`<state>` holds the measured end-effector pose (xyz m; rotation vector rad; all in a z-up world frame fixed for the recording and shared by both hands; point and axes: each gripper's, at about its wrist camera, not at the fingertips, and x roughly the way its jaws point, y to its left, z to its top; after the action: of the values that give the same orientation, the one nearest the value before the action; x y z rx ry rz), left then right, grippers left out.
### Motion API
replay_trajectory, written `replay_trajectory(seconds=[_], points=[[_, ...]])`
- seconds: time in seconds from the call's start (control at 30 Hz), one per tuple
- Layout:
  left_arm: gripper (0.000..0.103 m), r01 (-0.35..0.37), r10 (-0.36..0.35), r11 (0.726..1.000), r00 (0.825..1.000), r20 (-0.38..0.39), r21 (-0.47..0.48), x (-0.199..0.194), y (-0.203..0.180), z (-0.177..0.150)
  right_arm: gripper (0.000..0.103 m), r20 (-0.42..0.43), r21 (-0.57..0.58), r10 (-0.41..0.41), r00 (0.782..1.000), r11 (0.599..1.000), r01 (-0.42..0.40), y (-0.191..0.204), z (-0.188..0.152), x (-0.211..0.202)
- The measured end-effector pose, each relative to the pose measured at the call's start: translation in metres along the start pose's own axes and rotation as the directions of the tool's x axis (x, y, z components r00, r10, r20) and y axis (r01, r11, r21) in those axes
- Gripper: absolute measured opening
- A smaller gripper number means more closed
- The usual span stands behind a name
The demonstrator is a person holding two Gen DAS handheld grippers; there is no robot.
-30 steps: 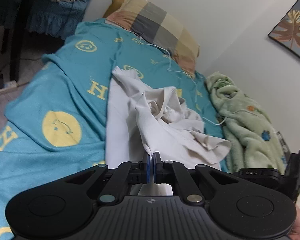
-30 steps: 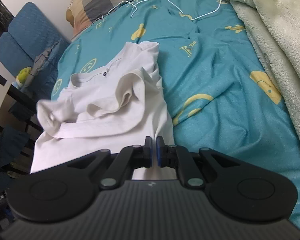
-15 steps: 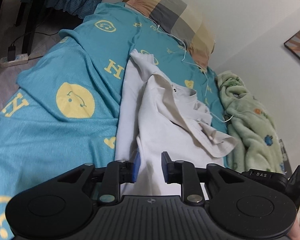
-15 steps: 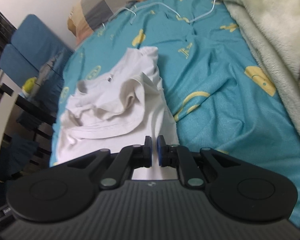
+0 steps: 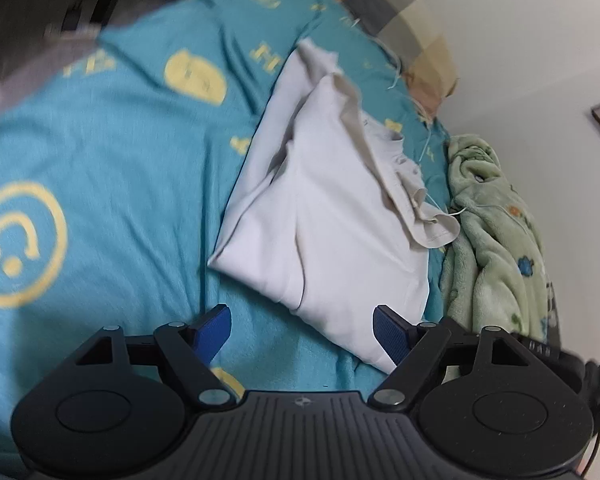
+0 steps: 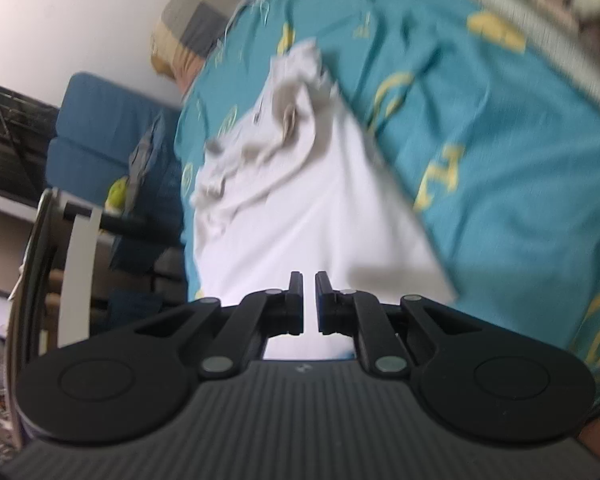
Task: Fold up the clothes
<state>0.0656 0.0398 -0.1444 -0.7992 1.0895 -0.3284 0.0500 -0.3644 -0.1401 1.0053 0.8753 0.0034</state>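
Under your grippers the teal bedspread (image 5: 100, 168) with yellow smiley faces and letters covers the bed. On it the white shirt (image 5: 332, 216) lies in a long strip, one side folded over, its crumpled collar end toward the checked pillow (image 5: 400, 24) by the wall. A green fleece blanket (image 5: 496, 232) is heaped just beside the shirt's far edge, and a thin white cord (image 5: 440, 204) trails between them. Your left gripper (image 5: 302, 330) has its jaws opening, the shirt's near corner between the blue pads (image 5: 216, 330) but not pinched. Your right gripper (image 6: 309, 304) is all but closed over the shirt's hem; whether it pinches cloth cannot be told.
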Motion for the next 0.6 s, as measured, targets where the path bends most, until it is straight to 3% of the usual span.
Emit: replay_trajectory(seconds=[0.1,0.2,0.27,0.33,0.43,0.5,0.57,0.6], points=[[0.076,0.063,-0.064,0.993,0.998,-0.011,-0.101,0.016,0.013,0.004,0.010,-0.043,0.030,0.019,0.999,0.999,-0.018,0.000,-0.009,0.007],[0.064,0.098,-0.099,0.981,0.995,0.006,-0.167,0.029,0.022,0.009,0.010,-0.087,0.066,0.044,0.995,0.997,-0.038,-0.001,-0.015,0.016],[0.038,0.126,-0.124,0.975,0.992,0.022,-0.184,0.034,0.024,0.013,0.010,-0.111,0.088,0.054,0.992,0.995,-0.044,-0.002,-0.016,0.021],[0.019,0.160,-0.154,0.971,0.987,0.046,-0.176,0.032,0.024,0.013,0.010,-0.131,0.108,0.065,0.989,0.993,-0.051,-0.003,-0.019,0.025],[0.012,0.228,-0.217,0.962,0.972,0.086,-0.152,0.024,0.020,0.014,0.014,-0.175,0.170,0.101,0.979,0.983,-0.071,-0.008,-0.023,0.033],[0.010,0.259,-0.245,0.957,0.963,0.113,-0.128,0.018,0.016,0.014,0.028,-0.203,0.203,0.115,0.972,0.976,-0.073,-0.009,-0.027,0.039],[0.008,0.288,-0.273,0.951,0.953,0.134,-0.111,0.014,0.014,0.015,0.051,-0.220,0.229,0.124,0.968,0.971,-0.072,-0.007,-0.031,0.044],[0.008,0.302,-0.285,0.947,0.948,0.144,-0.110,0.012,0.014,0.015,0.054,-0.226,0.243,0.128,0.966,0.967,-0.071,-0.006,-0.034,0.047]])
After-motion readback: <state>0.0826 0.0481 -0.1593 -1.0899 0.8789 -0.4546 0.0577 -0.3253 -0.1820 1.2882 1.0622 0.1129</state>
